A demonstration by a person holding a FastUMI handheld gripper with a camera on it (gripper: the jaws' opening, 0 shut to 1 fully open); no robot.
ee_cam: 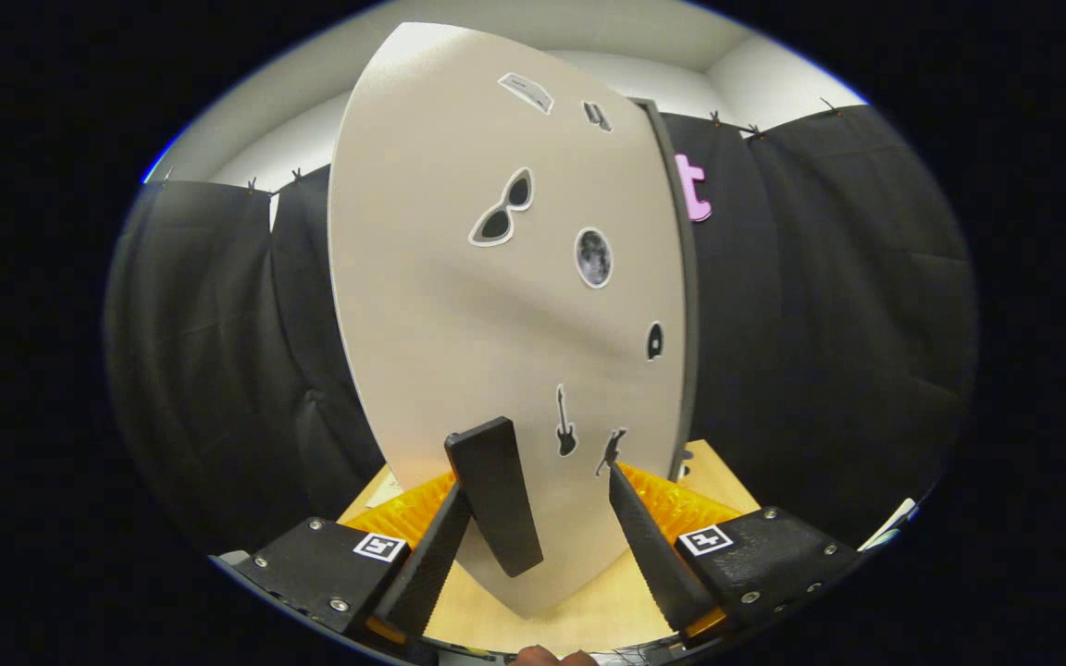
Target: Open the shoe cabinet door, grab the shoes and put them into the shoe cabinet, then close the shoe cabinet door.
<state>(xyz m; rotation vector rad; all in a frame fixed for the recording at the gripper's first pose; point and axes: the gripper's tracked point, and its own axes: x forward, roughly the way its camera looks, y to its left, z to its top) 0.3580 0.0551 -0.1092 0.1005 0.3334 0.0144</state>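
Note:
The pale shoe cabinet door (459, 305) stands upright right in front of me, dotted with small stickers. A dark strip (688, 277) runs down its right edge; whether the door is shut or ajar I cannot tell. Its black bar handle (496, 495) sits low on the door, between my fingers and close beside the left fingertip (452, 518). My gripper (538, 495) is open, with a wide gap from the handle to the right fingertip (621, 490). Nothing is pressed between the fingers.
The cabinet stands on a light wooden tabletop (579, 610) that shows under the door and at the right (713, 481). Black cloth walls (829, 324) close in on both sides behind the cabinet. A bit of a hand (547, 657) shows below the fingers.

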